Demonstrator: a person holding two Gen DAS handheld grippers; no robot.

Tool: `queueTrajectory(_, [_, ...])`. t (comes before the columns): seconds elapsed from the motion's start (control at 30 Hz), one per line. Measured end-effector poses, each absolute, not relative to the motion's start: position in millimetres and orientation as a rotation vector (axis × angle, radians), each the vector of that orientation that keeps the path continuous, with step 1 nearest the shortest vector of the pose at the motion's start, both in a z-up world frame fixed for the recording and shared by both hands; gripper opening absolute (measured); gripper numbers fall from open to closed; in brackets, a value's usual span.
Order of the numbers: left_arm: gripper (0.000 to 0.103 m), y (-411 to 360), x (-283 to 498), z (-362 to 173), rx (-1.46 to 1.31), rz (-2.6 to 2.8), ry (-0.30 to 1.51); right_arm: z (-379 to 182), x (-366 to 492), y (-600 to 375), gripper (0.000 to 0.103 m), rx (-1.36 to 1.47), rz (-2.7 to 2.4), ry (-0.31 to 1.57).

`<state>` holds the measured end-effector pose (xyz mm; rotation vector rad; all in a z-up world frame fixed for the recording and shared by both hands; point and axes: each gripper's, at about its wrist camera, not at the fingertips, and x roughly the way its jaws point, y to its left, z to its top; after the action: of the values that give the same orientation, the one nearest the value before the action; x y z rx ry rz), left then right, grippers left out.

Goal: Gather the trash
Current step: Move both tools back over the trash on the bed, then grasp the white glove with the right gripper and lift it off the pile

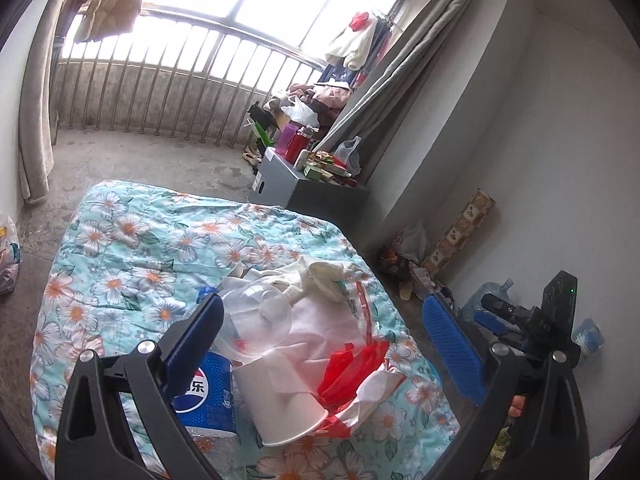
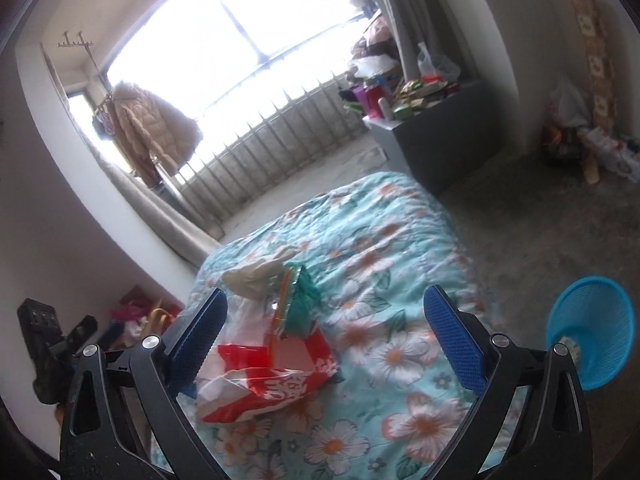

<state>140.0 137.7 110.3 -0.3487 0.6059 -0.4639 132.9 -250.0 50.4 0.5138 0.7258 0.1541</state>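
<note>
While crumpled red-and-white plastic wrappers [image 2: 268, 380] and a white paper cup [image 1: 280, 404] litter the floral quilt [image 1: 132, 248], your left hand-held gripper [image 1: 324, 344] and right hand-held gripper [image 2: 326, 340] gape wide, holding nothing.

Heaped together on the floral quilt [image 1: 120, 248]: a white paper cup [image 1: 280, 404] tipped on its side, mouth toward the camera; a clear plastic cup [image 1: 260, 320] lying across it; a blue Pepsi bottle [image 1: 204, 392] just left of the paper cup; a crumpled red-and-white wrapper [image 1: 352, 376] at the right; crushed white tissue [image 1: 320, 276] behind. Beside the quilt on the floor, a blue mesh bin [image 2: 592, 332], tilted in the fisheye view.
</note>
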Motion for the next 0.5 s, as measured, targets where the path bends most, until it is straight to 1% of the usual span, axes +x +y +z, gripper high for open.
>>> queueTrajectory(0.13, [0.096, 134, 153, 104, -0.358, -0.471, 0.619, 43, 161, -237, 0.087, 0.571, 0.263, 0.775])
queueTrajectory(0.27, [0.087, 125, 164, 95, -0.308, -0.454, 0.627, 38, 189, -226, 0.08, 0.615, 0.351, 0.828])
queueTrajectory(0.37, [0.082, 121, 170, 87, -0.264, -0.428, 0.646, 33, 209, -215, 0.076, 0.65, 0.418, 0.878])
queueTrajectory(0.5, [0.082, 104, 174, 75, -0.108, -0.413, 0.665, 29, 228, -196, 0.075, 0.612, 0.459, 0.933])
